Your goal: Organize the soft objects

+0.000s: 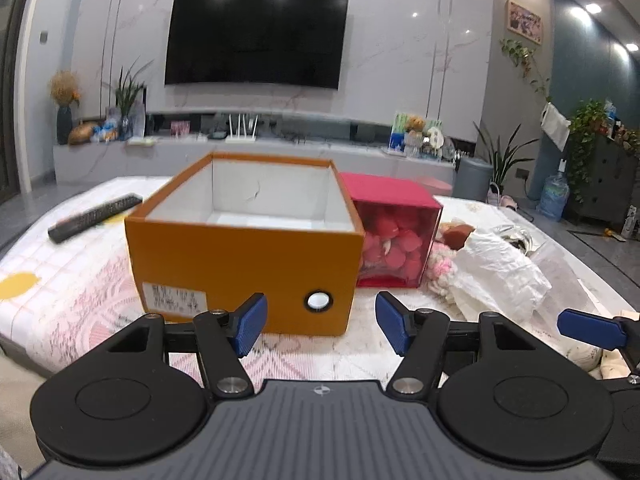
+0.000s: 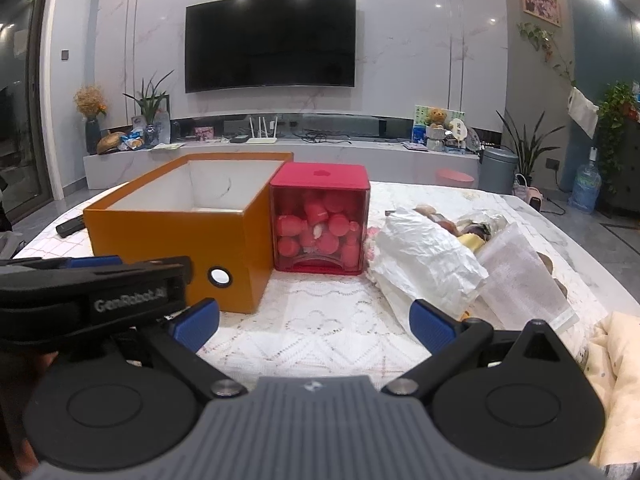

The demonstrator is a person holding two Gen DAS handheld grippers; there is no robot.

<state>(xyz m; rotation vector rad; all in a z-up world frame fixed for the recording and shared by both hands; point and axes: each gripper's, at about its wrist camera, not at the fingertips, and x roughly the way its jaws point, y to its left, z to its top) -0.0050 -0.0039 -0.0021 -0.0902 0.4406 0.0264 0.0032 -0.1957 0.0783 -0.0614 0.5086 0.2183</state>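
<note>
Both grippers — left, right — hang spread, holding nothing. The box sits empty at twelve o'clock; the soft pile, partly bag-hidden, at two. We should probably pinch one toy deep — then lift clear.

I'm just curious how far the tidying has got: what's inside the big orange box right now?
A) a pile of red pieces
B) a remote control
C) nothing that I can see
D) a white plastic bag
C: the orange box is open on top and only its bare white inner walls and floor show in both views.
</note>
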